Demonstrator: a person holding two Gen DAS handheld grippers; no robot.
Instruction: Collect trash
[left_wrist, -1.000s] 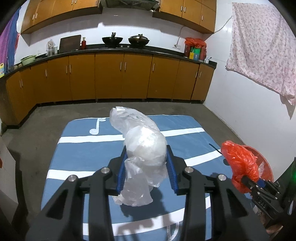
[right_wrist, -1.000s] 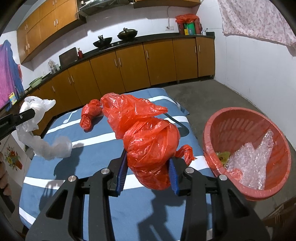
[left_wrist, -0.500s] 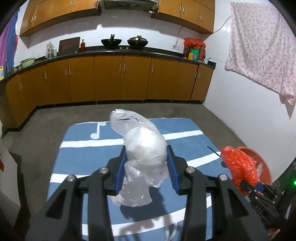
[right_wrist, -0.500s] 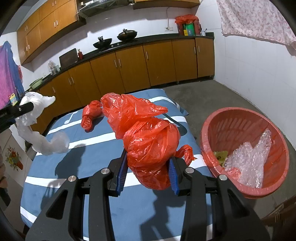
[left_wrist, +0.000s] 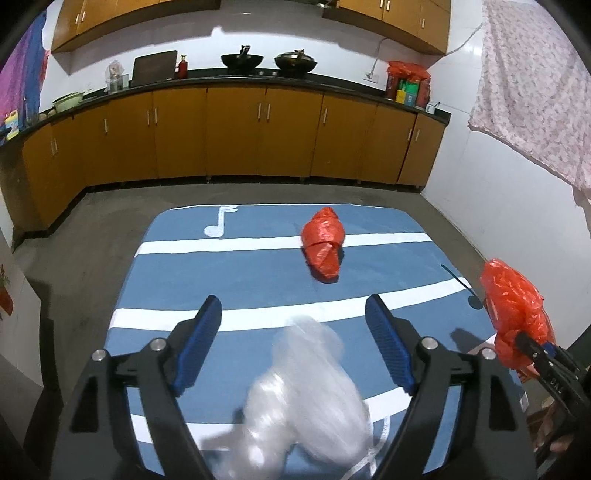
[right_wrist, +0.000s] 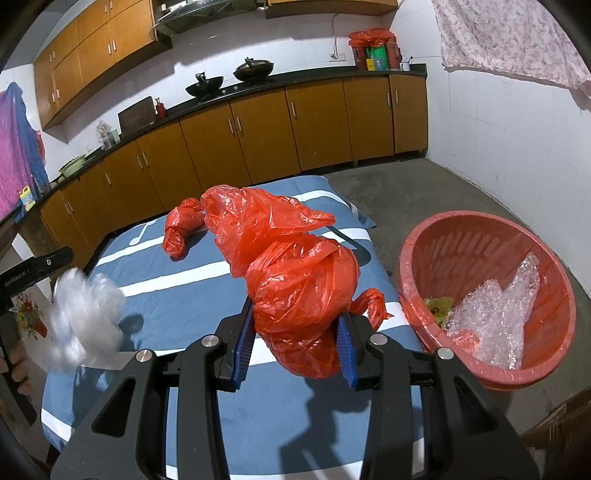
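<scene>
My left gripper (left_wrist: 293, 306) hangs over the blue striped table (left_wrist: 236, 273), its jaws opening wide. A clear plastic bag (left_wrist: 306, 398) is blurred low between the arms, and the pads do not touch it. In the right wrist view the same clear bag (right_wrist: 83, 317) hangs blurred at the table's left edge. My right gripper (right_wrist: 295, 332) is shut on a crumpled red plastic bag (right_wrist: 295, 273) held above the table. A second red bag (left_wrist: 323, 245) lies on the table farther back.
A red plastic basket (right_wrist: 461, 229) stands on the floor right of the table, holding bubble wrap (right_wrist: 495, 314) and a yellowish scrap. Wooden cabinets (left_wrist: 236, 136) line the far wall. A floral cloth (left_wrist: 535, 96) hangs on the right wall.
The left jaws have sprung apart and the clear bag has dropped out of them, now blurred. The far red bag has come into sight. The right gripper has not moved.
</scene>
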